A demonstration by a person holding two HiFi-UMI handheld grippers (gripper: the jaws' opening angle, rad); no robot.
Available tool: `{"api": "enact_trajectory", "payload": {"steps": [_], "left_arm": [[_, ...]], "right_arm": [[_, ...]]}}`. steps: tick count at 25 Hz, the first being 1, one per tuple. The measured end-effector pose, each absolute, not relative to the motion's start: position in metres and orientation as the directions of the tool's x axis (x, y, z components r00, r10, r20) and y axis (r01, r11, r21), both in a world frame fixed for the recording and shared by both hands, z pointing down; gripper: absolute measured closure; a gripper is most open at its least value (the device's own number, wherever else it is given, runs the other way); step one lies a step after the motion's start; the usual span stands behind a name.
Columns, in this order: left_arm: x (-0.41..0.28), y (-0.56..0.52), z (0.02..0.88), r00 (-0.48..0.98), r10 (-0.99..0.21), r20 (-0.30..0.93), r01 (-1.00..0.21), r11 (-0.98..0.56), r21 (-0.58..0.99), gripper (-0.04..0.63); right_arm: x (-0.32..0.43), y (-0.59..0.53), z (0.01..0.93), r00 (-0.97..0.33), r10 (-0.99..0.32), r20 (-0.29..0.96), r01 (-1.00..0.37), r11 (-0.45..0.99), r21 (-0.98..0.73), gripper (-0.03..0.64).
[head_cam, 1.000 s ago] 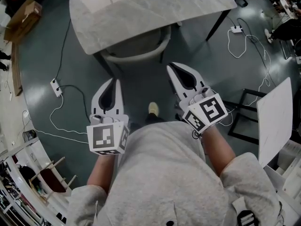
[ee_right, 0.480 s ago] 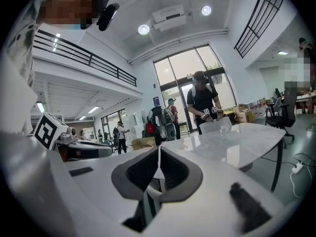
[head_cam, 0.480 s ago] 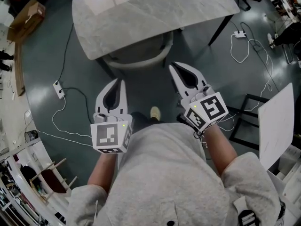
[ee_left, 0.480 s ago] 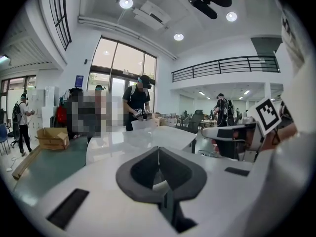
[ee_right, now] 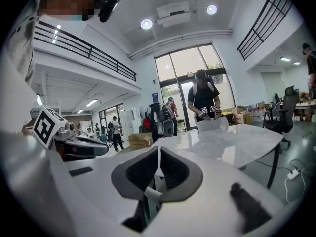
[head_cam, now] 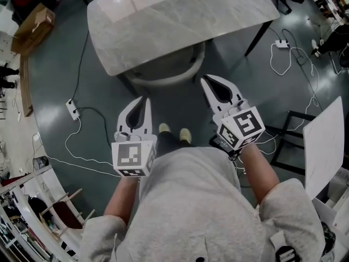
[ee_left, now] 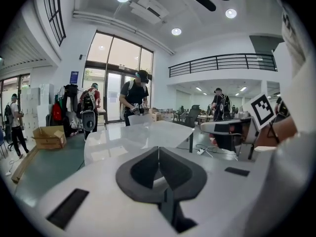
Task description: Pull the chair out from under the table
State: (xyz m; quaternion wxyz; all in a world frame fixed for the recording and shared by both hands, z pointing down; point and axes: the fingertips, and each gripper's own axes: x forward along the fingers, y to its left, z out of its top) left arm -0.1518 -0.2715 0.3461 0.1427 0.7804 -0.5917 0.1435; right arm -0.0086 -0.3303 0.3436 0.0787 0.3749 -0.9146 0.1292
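The chair (head_cam: pixel 162 74), pale grey with a rounded back, is tucked under the near edge of the marble-topped table (head_cam: pixel 180 21); only its curved back and part of the seat show. My left gripper (head_cam: pixel 146 99) is shut and empty, its tip just short of the chair back's left side. My right gripper (head_cam: pixel 205 79) is also shut and empty, its tip beside the back's right end; I cannot tell whether it touches. In the left gripper view the shut jaws (ee_left: pixel 159 148) point at the table top (ee_left: pixel 133 138). The right gripper view shows its shut jaws (ee_right: pixel 159 148) before the table (ee_right: pixel 237 138).
White cables and power strips lie on the floor at left (head_cam: pixel 72 109) and at right (head_cam: pixel 281 44). A black frame (head_cam: pixel 288 132) and a white board (head_cam: pixel 323 146) stand at the right. A cardboard box (head_cam: pixel 38 23) sits at far left. People stand beyond the table (ee_left: pixel 134 97).
The person has stepped toward the table; a second foot now shows. The table and chair sit nearer both grippers, and the left gripper has drifted right toward the chair back. Both stay shut.
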Motion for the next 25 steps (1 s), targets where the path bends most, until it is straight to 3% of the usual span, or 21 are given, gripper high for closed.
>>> {"api": "enact_trajectory", "payload": {"steps": [8,14,16,18,22,25], "left_arm": [[-0.162,-0.294,0.355,0.298,-0.860,0.415,-0.951,-0.306,0.048,0.580],[-0.173,-0.316,0.390,0.321,-0.818,0.478,-0.905,-0.414,-0.099,0.578],[-0.177,-0.324,0.417,0.328,-0.781,0.532,-0.870,-0.469,-0.152,0.578],[-0.179,-0.330,0.447,0.348,-0.725,0.595,-0.823,-0.540,-0.176,0.572],[-0.173,-0.333,0.489,0.420,-0.600,0.681,-0.715,-0.681,-0.159,0.487],[-0.165,-0.331,0.512,0.455,-0.491,0.743,-0.593,-0.790,-0.159,0.421]], "right_arm": [[-0.020,-0.346,0.360,-0.692,-0.646,0.321,-0.708,0.695,-0.127,0.586],[-0.037,-0.355,0.411,-0.709,-0.545,0.447,-0.642,0.762,-0.089,0.582],[-0.037,-0.363,0.442,-0.688,-0.509,0.517,-0.621,0.782,-0.056,0.562],[-0.036,-0.369,0.473,-0.662,-0.471,0.582,-0.598,0.801,-0.032,0.499],[-0.038,-0.372,0.510,-0.640,-0.407,0.652,-0.521,0.853,0.021,0.456],[-0.047,-0.368,0.529,-0.637,-0.335,0.694,-0.386,0.918,0.089,0.438]]}}
